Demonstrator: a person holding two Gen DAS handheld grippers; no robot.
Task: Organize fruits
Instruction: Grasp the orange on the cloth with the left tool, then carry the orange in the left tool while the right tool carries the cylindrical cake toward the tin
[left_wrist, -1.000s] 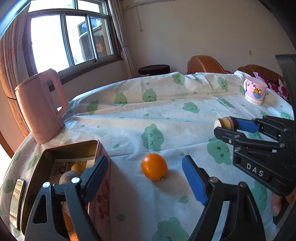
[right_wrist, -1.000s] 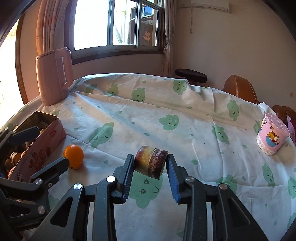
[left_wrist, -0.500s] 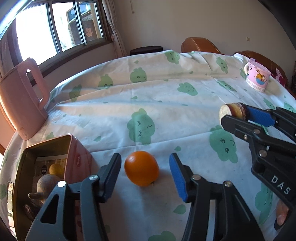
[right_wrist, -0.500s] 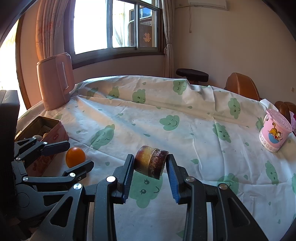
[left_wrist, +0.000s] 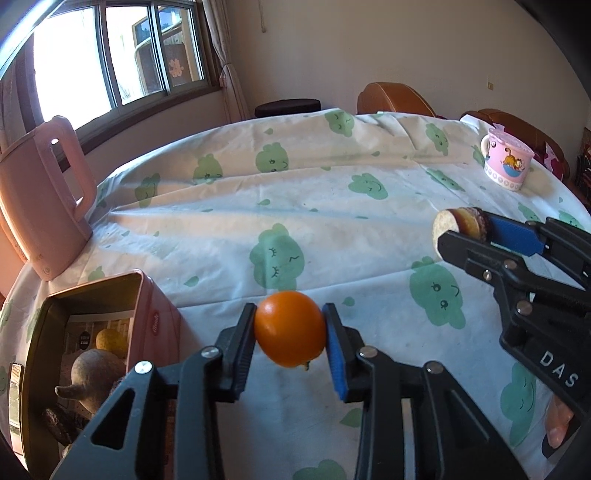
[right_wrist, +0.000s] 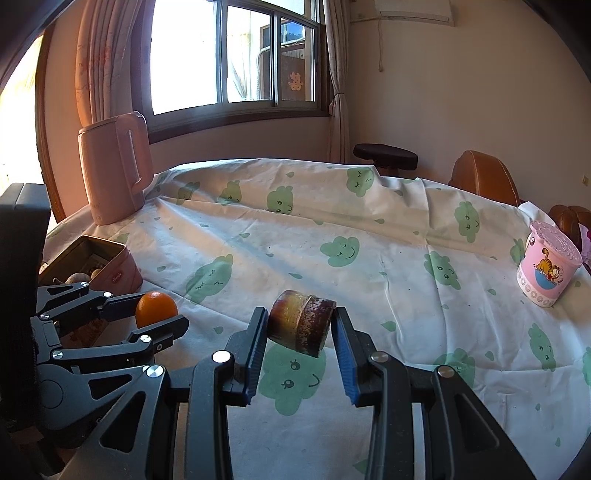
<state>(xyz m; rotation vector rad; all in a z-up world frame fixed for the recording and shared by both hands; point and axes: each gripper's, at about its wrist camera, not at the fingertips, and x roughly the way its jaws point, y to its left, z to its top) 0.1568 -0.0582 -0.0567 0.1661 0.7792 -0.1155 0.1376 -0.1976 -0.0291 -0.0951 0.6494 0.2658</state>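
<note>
- The left gripper (left_wrist: 290, 328), black with blue pads, is clamped on a round, glossy orange fruit (left_wrist: 290, 328); both pads press the fruit's sides, and it sits just right of the tin, at or barely above the cloth; whether it touches the cloth I cannot tell
- The right gripper (right_wrist: 300, 325), of the same black and blue build, holds a short brown cylinder-shaped piece of fruit (right_wrist: 301, 322) with a pale cut face and a dark mottled skin; the piece is tilted and held clear of the table, its shadow on the cloth below
- From the left wrist view the right gripper (left_wrist: 466, 229) reaches in from the right edge, the cut piece (left_wrist: 460, 225) at its tips
- An open pink rectangular metal tin (left_wrist: 147, 306) stands at the near left of the table; inside lie a tan bulb-shaped fruit with a stub (left_wrist: 94, 376) and a small yellowish round fruit (left_wrist: 110, 338)
- A tall pink plastic kettle with a handle (left_wrist: 40, 199) stands at the far left, beyond the tin
- A pink cartoon-printed cup (left_wrist: 508, 162) stands at the far right, well apart from both grippers
- A white tablecloth printed with green clouds (left_wrist: 314, 206) covers the table; brown chair backs (left_wrist: 395, 99) show past its far edge
</note>
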